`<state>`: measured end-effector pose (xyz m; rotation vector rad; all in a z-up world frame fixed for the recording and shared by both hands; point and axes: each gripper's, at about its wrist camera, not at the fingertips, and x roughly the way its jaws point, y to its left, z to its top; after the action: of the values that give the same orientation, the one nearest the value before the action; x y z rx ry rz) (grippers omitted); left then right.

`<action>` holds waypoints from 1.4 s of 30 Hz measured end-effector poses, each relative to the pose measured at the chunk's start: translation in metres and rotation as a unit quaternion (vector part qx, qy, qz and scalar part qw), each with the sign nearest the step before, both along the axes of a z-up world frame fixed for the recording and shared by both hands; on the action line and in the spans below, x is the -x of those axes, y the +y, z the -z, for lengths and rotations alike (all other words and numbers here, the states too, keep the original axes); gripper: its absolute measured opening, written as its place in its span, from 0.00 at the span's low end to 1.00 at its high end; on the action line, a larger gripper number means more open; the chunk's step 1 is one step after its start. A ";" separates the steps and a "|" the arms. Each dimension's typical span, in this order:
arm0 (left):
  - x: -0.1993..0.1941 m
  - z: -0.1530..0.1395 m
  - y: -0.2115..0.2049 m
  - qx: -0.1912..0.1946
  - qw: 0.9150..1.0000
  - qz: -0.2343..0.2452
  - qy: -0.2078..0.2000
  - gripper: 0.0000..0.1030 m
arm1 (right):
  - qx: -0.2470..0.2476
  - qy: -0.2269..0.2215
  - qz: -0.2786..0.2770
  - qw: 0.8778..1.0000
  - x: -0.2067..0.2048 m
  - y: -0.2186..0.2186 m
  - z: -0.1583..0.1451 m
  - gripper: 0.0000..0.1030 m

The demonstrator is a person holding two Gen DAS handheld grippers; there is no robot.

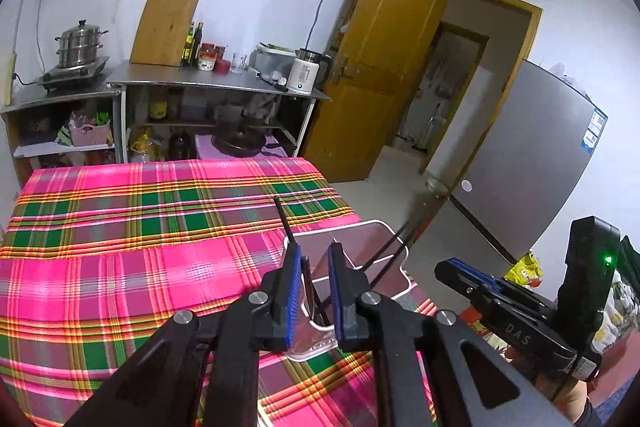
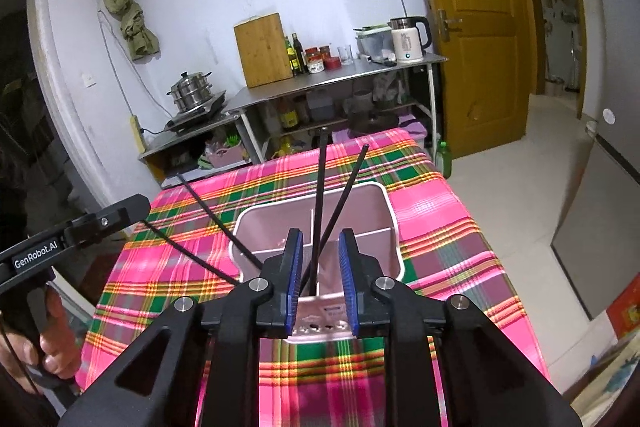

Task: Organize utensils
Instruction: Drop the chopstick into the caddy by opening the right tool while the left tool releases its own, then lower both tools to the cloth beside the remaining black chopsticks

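Black arms of my left gripper (image 1: 313, 263) fill the bottom of this view, its blue pads (image 1: 293, 291) standing a little apart with nothing pinched between them. Just beyond sits the pink utensil holder (image 1: 390, 257) near the table's right edge, on the pink and green plaid cloth (image 1: 140, 247). One black chopstick (image 1: 283, 215) leans out of it toward the far wall, two more (image 1: 394, 247) lean off to the right. My right gripper (image 1: 520, 303) shows at the right edge.

Over to the right wrist view: my right gripper (image 2: 319, 271) hangs just above the holder's near wall (image 2: 320, 323), pads parted, gripping nothing. Two chopsticks (image 2: 320, 195) stand up from the near compartment, crossing low and spreading toward their tips. Two others (image 2: 208, 211) slant away left over the cloth. My left gripper (image 2: 108, 219) is at the left edge, hand (image 2: 52, 347) below it
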<state>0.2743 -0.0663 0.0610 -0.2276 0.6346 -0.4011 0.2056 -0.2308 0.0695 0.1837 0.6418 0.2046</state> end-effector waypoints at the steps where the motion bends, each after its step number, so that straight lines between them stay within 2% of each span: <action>1: 0.005 -0.001 0.001 0.000 1.000 -0.001 -0.002 0.12 | 0.001 -0.003 -0.002 1.000 0.003 0.000 -0.002 0.19; 10: 0.045 0.000 0.011 -0.005 1.000 -0.007 -0.009 0.12 | -0.001 -0.012 -0.019 1.000 0.038 0.012 -0.007 0.19; 20: 0.097 0.018 0.029 -0.032 0.999 -0.018 -0.011 0.12 | 0.004 -0.008 -0.045 0.999 0.079 0.032 0.002 0.19; 25: 0.116 0.032 0.045 -0.036 0.999 -0.029 0.002 0.12 | 0.002 0.003 -0.057 0.998 0.094 0.042 0.012 0.19; 32: 0.122 0.062 0.061 -0.035 0.998 -0.041 0.038 0.12 | 0.007 0.023 -0.082 0.996 0.103 0.061 0.030 0.19; 42: 0.095 0.118 0.055 -0.040 0.993 -0.044 0.098 0.13 | 0.009 0.045 -0.100 0.994 0.096 0.070 0.053 0.18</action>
<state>0.1797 -0.0108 -0.0569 -0.2201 0.8279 -0.2690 0.1094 -0.1612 0.0166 0.1108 0.7526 0.3857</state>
